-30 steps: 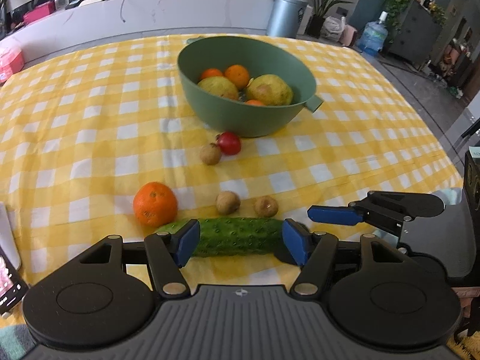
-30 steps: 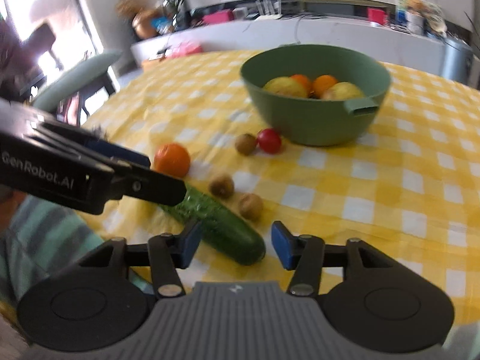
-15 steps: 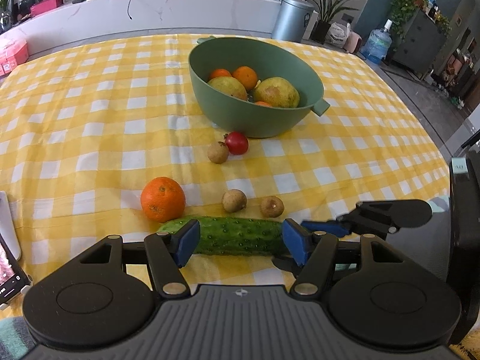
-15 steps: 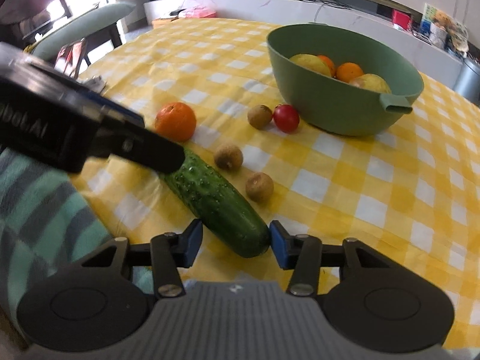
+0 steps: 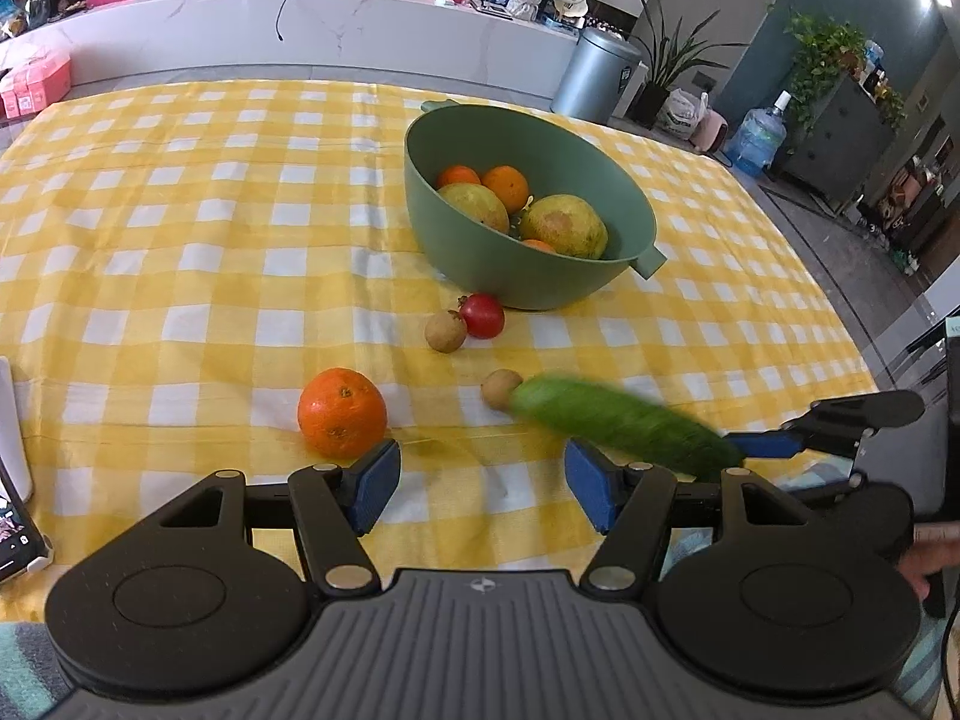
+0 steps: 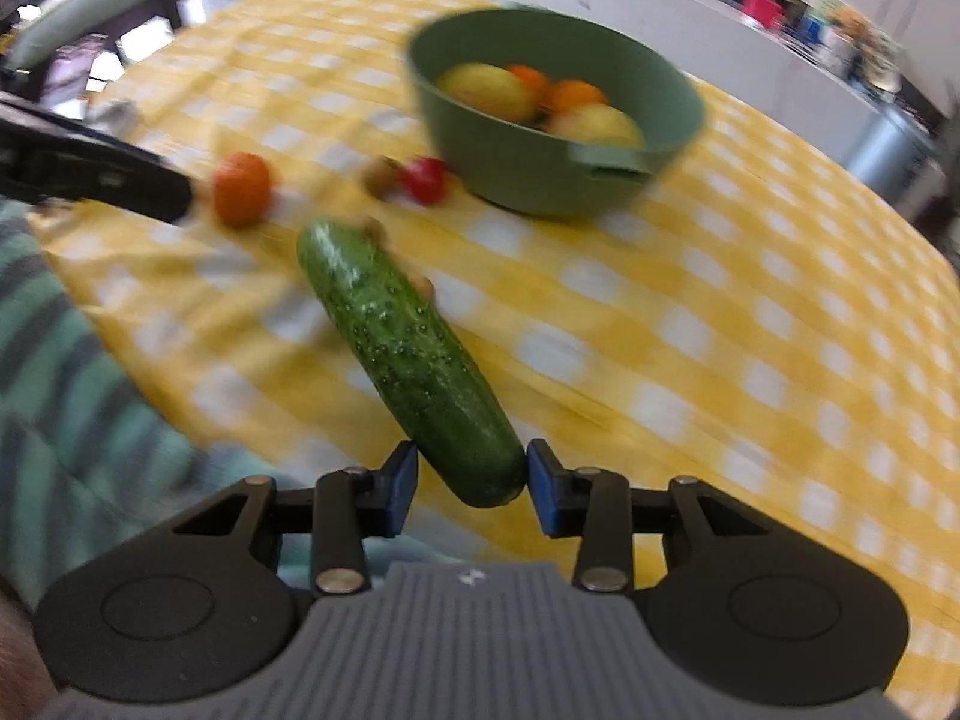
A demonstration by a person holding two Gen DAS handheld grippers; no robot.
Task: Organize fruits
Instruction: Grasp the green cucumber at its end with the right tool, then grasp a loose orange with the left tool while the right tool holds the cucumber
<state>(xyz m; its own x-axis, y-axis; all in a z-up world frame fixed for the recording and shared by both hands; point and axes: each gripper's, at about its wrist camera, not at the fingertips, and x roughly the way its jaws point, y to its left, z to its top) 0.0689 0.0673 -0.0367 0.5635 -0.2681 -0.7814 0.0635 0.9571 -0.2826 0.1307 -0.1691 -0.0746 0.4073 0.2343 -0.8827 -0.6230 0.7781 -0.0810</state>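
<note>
Though half-full, green bowl [image 5: 528,276] of oranges [image 5: 506,187], pears [image 5: 564,225]

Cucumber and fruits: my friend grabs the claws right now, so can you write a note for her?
Right claw: has just been closing, now shut on the near end of the cucumber, lifted at a tilt.
Left claw: open, empty, near the loose orange.
Done: oranges and yellow-green fruits sit in the green bowl.
Left: cucumber, loose orange, red fruit, small brown fruits on the checked cloth.
</note>
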